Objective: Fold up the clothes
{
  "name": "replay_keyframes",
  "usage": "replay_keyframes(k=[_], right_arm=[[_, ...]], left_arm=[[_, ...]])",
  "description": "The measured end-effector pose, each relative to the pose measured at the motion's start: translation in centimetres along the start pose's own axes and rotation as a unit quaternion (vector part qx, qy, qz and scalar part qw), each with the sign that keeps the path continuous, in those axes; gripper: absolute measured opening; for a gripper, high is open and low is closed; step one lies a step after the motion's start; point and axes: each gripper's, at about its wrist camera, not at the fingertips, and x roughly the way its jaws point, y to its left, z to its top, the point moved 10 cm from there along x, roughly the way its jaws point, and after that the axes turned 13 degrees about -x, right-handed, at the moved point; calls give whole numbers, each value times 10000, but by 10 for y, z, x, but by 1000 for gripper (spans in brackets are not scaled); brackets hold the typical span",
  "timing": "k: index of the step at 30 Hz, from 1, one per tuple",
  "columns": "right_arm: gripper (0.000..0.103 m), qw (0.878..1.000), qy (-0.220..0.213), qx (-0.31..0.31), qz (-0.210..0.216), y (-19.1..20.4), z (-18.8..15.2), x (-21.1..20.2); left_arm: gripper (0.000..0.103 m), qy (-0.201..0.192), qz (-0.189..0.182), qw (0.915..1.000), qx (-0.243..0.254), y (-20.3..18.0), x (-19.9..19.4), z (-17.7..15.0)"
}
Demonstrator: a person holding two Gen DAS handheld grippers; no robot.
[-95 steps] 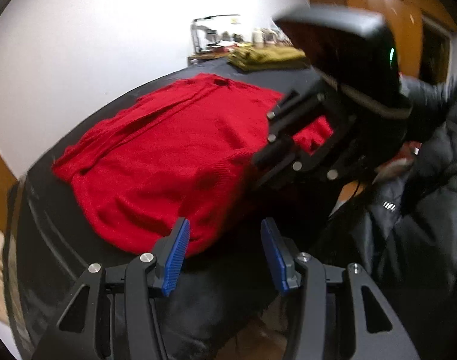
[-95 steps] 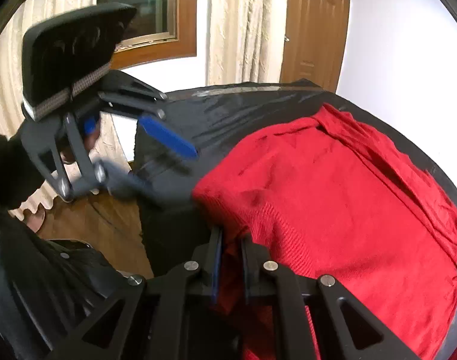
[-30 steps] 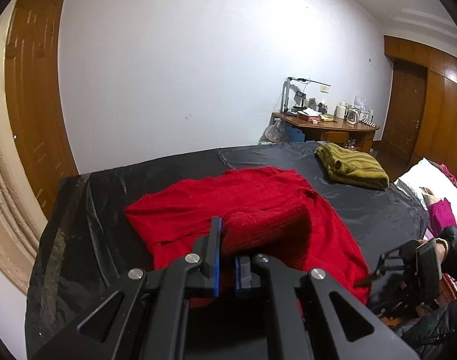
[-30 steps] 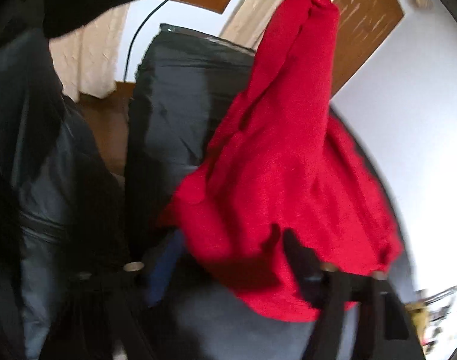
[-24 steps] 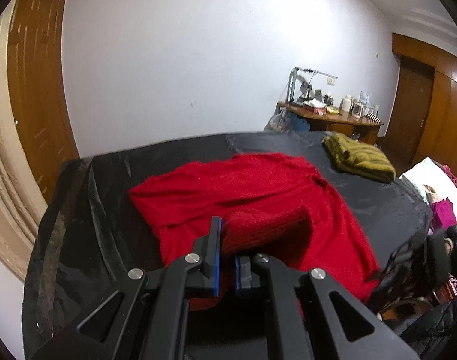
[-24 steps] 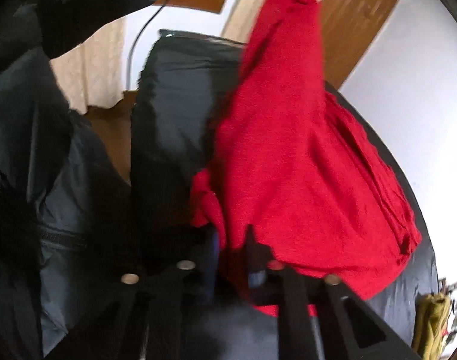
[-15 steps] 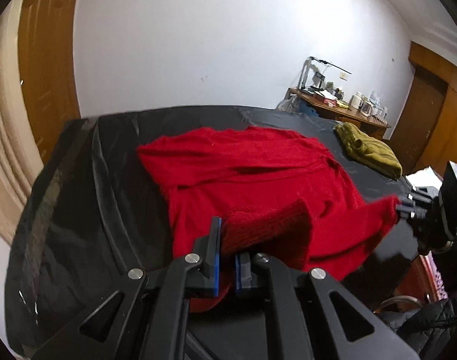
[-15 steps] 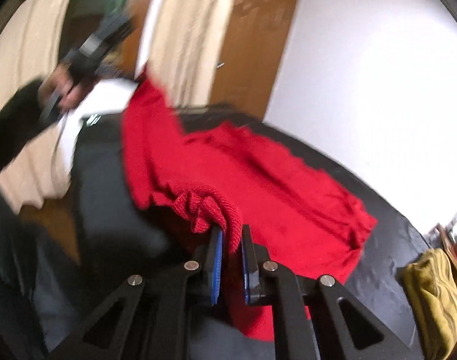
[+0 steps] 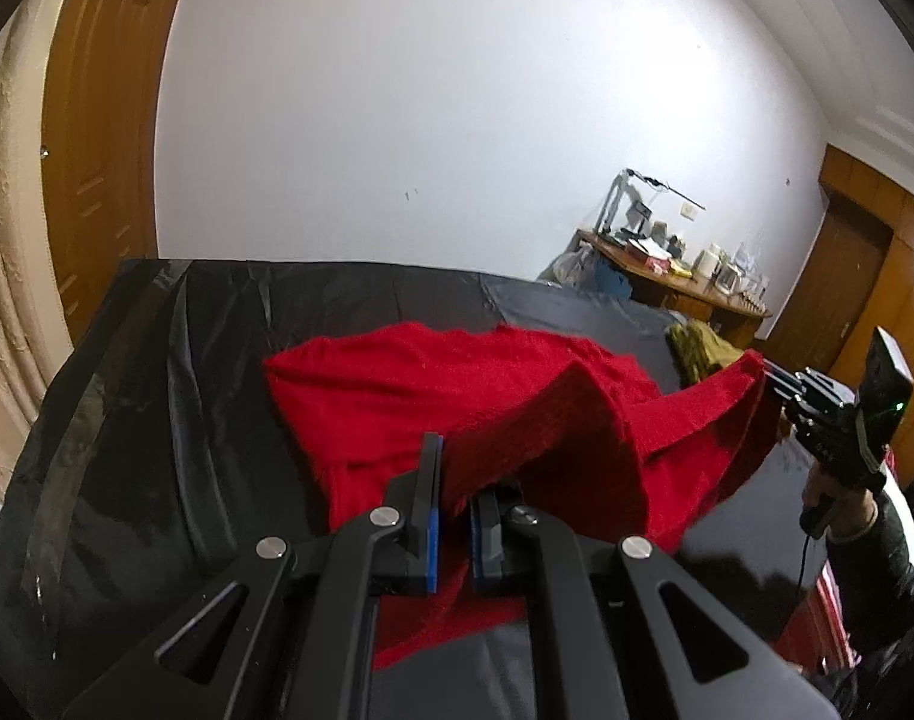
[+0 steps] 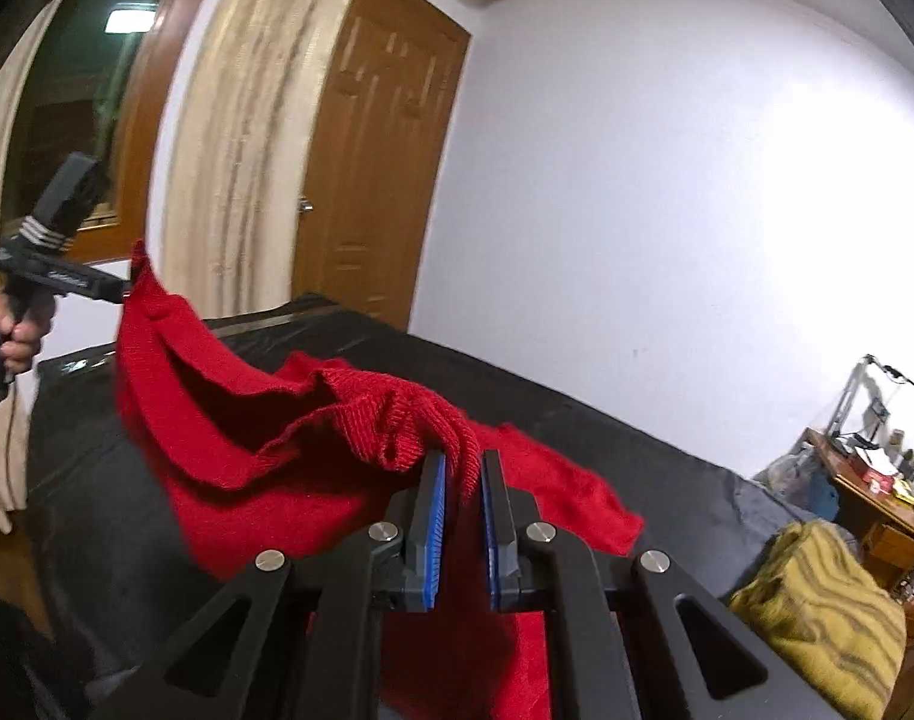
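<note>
The left gripper point(image 9: 452, 516) pinches a ribbed edge of the red sweater point(image 9: 457, 396), its blue pads point(image 9: 434, 531) pressed against the knit with only the fabric between them. The right gripper point(image 10: 462, 519) pinches another ribbed edge of the same sweater point(image 10: 313, 468), the knit bunched over its blue pads point(image 10: 434, 510) and drawn down between them. Both held edges are lifted off the black sheet point(image 9: 157, 396), and the span between the two grippers hangs in a sagging fold above the surface. The far part of the sweater lies on the sheet, spread toward the white wall point(image 9: 457, 120). In the left view the right gripper point(image 9: 775, 381) shows at the right edge, holding a raised red corner, with the hand point(image 9: 841, 504) gripping its handle below. In the right view the left gripper point(image 10: 124, 291) shows at the left edge, holding a peaked red corner, with the hand point(image 10: 19, 324) on its handle. An olive striped garment point(image 10: 817, 606) lies folded on the sheet, well apart from the sweater, toward the wooden desk point(image 10: 877, 510). A wooden door point(image 10: 373, 180) and a pale curtain point(image 10: 235, 150) stand behind the sheet's far end
</note>
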Motion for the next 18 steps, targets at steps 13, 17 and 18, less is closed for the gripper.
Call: replay_keyframes(k=[13,17,18], right_arm=[[12,9966,220,460,645,-39,7,83],[13,9915,588,277,1130,-18,-15,106],[14,9898,710,242,1215,-14,-22,113]], left_arm=[[8,319,74,9969,-722,34,70,48],[8,414,120,9960,-777,45,76,44],[8,433,137,9957,-804,47,77,42]])
